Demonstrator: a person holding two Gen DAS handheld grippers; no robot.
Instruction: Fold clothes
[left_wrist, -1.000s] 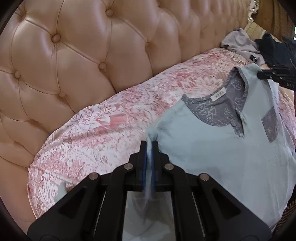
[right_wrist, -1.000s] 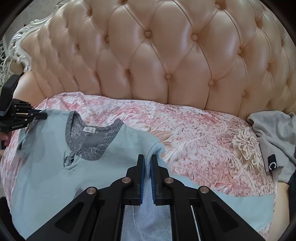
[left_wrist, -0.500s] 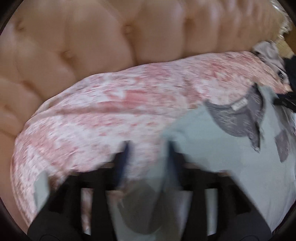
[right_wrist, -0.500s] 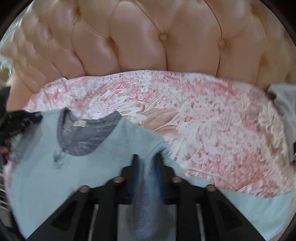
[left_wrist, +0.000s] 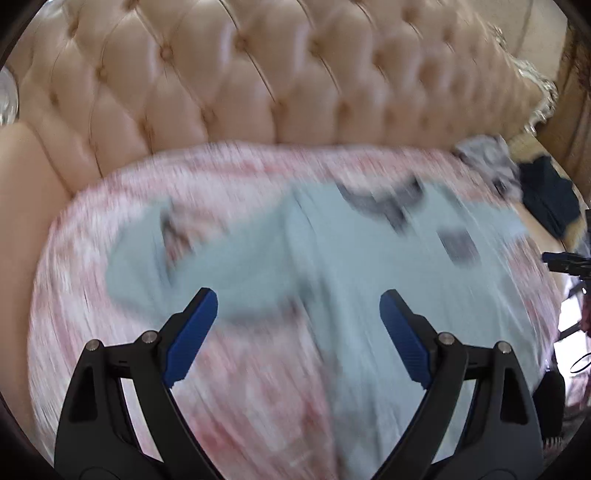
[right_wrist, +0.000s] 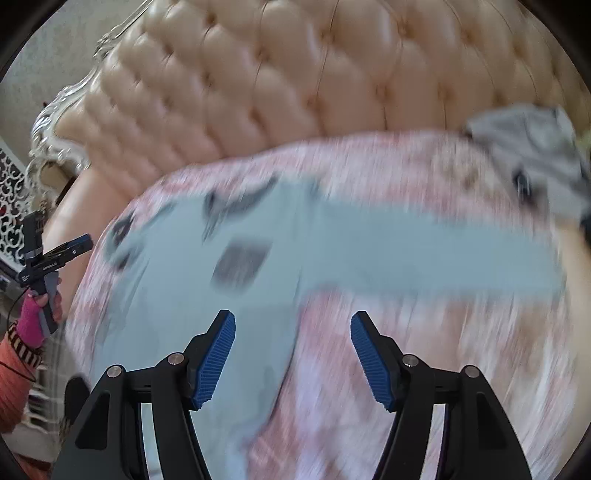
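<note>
Left wrist view is pretty smeared with motion blur, but the left gripper (left_wrist: 298, 304) clearly has its jaws spread wide with nothing between the blue pads (left_wrist: 190, 334). Below it the light blue shirt (left_wrist: 369, 258) lies spread out flat on the pink flowery bedspread (left_wrist: 221, 387), one sleeve stretched out toward the left, the grey patterned collar (left_wrist: 380, 197) pointing at the padded peach headboard (left_wrist: 258, 81). A small grey chest pocket (left_wrist: 458, 243) sits just beside the collar. Further right there's a crumpled grey garment (left_wrist: 484, 158) and something dark (left_wrist: 550, 195) next to it, both apart from the shirt

Right wrist view, same deal: the right gripper (right_wrist: 293, 349) is wide open too and holds nothing, hovering over the shirt's body and the bedspread (right_wrist: 443, 350) where the other sleeve (right_wrist: 424, 254) runs out to the right. At the far left edge you can see a hand in a pink glove (right_wrist: 31, 321) and an orange sleeve (right_wrist: 13, 384), holding the other gripper's handle
</note>
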